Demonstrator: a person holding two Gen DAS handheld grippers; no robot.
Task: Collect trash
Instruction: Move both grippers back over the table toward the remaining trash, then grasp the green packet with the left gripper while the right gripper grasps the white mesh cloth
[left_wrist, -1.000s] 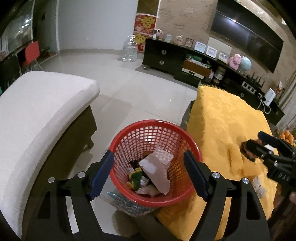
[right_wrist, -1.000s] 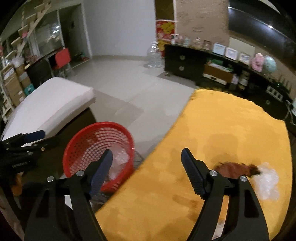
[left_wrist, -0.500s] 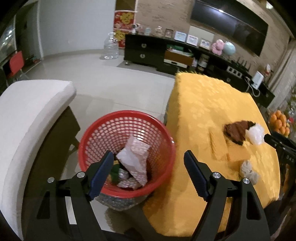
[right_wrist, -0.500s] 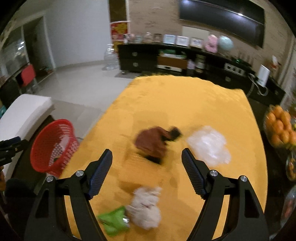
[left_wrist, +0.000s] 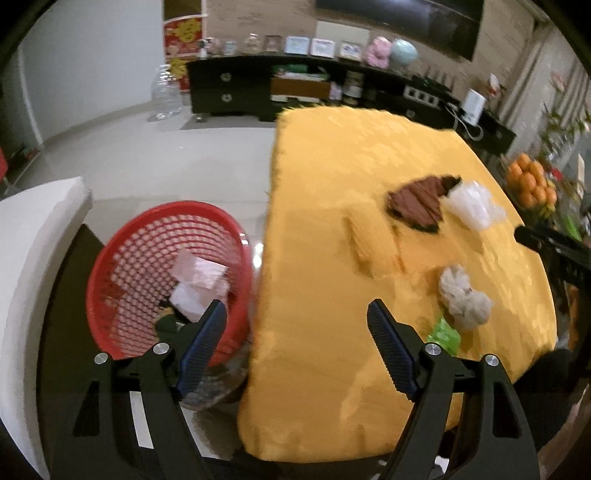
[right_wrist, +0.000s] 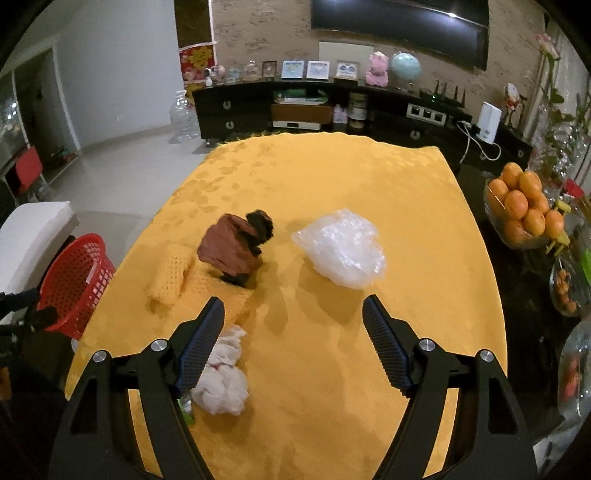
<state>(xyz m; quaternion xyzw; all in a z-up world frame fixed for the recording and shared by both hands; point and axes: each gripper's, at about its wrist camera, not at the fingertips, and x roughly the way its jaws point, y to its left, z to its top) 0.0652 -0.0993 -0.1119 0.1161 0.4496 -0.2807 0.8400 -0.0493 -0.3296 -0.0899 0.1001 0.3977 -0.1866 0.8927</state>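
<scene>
A red mesh basket (left_wrist: 122, 258) with paper trash stands on the floor left of the yellow-clothed table (left_wrist: 332, 369); it also shows in the right wrist view (right_wrist: 74, 273). On the table lie a brown crumpled wrapper (right_wrist: 234, 247), a clear plastic bag (right_wrist: 341, 251), a white tissue wad (right_wrist: 221, 384), a yellow mesh piece (right_wrist: 171, 273) and a green scrap (left_wrist: 445, 332). My left gripper (left_wrist: 295, 343) is open and empty over the table's left edge. My right gripper (right_wrist: 293, 343) is open and empty above the table's near part.
A white cushioned seat (left_wrist: 33, 258) stands left of the basket. A bowl of oranges (right_wrist: 521, 206) and glass dishes (right_wrist: 569, 280) sit at the right. A dark TV cabinet (right_wrist: 332, 110) lines the far wall.
Both grippers have swung right from the basket toward the table. The table trash has come into full view for the right gripper. Both stay open and empty.
</scene>
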